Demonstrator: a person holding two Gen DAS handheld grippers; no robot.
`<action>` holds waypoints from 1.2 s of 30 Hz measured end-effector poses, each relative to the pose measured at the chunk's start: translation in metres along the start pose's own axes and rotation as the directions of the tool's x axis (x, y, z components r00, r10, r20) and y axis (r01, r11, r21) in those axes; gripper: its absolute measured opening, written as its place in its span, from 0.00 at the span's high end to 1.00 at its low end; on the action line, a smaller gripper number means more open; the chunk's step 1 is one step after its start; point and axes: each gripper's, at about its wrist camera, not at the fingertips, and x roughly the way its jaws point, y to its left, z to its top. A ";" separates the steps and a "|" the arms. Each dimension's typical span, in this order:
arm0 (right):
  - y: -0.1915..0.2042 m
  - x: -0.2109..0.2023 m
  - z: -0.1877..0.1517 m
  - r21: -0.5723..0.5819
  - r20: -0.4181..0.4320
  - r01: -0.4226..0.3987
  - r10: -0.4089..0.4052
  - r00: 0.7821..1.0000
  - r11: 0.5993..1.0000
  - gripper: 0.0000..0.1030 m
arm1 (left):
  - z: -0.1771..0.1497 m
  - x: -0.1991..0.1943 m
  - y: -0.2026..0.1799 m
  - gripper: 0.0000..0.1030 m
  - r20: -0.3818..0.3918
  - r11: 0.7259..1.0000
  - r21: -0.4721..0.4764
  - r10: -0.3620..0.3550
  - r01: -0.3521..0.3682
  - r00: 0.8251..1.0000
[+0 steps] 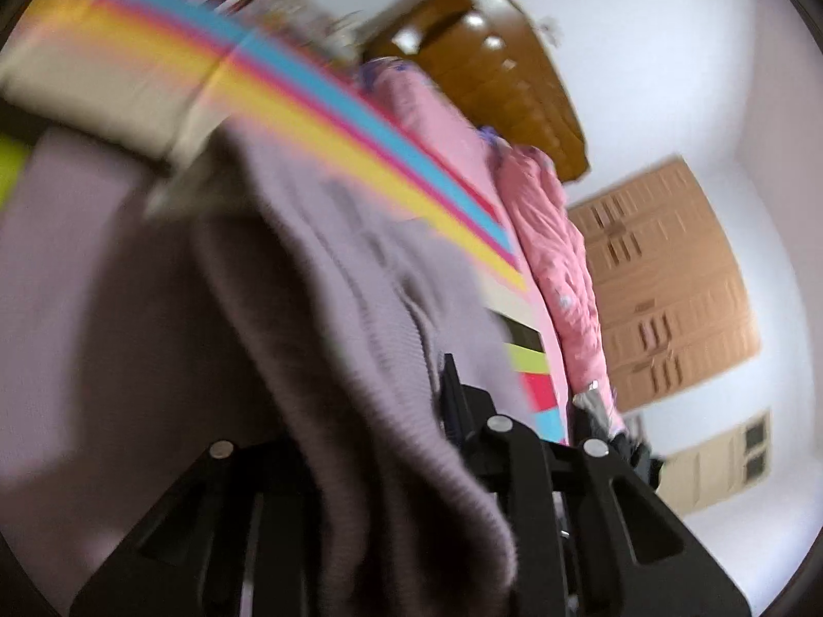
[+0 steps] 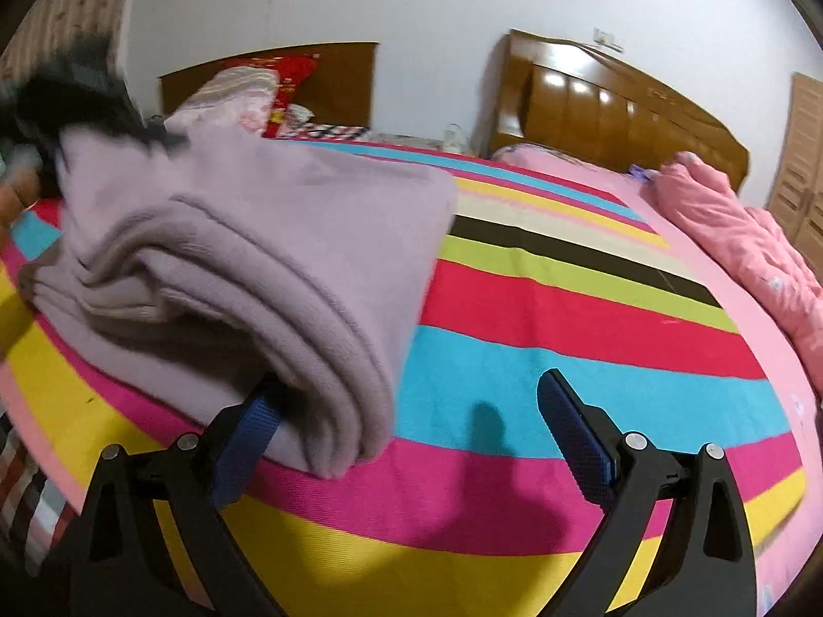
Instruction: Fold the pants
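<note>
The lilac fleece pants [image 2: 247, 257] lie folded in a thick stack on the striped bedspread [image 2: 566, 308]. My right gripper [image 2: 411, 396] is open; its left finger [image 2: 247, 437] sits under the near edge of the stack, its right finger [image 2: 576, 437] is free over the bedspread. In the left wrist view, which is tilted and blurred, the pants [image 1: 319, 308] drape over my left gripper [image 1: 411, 411], which is shut on the cloth; its left finger is hidden by the cloth.
A pink duvet [image 2: 746, 257] lies bunched along the bed's right side. A wooden headboard [image 2: 617, 108] stands behind. A second bed with piled bedding [image 2: 247, 92] is at the back left. A louvred wardrobe [image 1: 663, 277] stands by the white wall.
</note>
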 end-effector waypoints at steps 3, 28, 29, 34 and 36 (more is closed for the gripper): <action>-0.003 0.000 0.000 -0.017 0.004 0.060 -0.060 0.998 0.998 0.08 | 0.015 -0.030 -0.043 0.80 0.033 0.993 0.116 0.005 -0.009 0.999; 0.015 -0.003 0.001 -0.112 0.019 0.060 -0.058 0.998 0.992 0.05 | -0.063 -0.091 0.122 0.78 0.135 0.991 -0.123 0.062 -0.045 0.989; 0.010 -0.001 0.001 -0.081 0.008 0.033 -0.033 0.999 0.996 0.05 | -0.070 -0.090 0.134 0.77 0.175 0.989 -0.143 0.000 0.026 0.985; 0.007 -0.001 0.004 -0.081 -0.004 0.003 -0.003 1.000 0.997 0.05 | -0.067 -0.092 0.129 0.63 0.215 0.991 -0.129 -0.004 0.033 0.977; 0.004 -0.006 0.005 -0.083 -0.022 -0.026 0.024 0.999 0.996 0.05 | -0.067 -0.101 0.115 0.45 0.231 0.989 -0.146 0.053 -0.019 0.971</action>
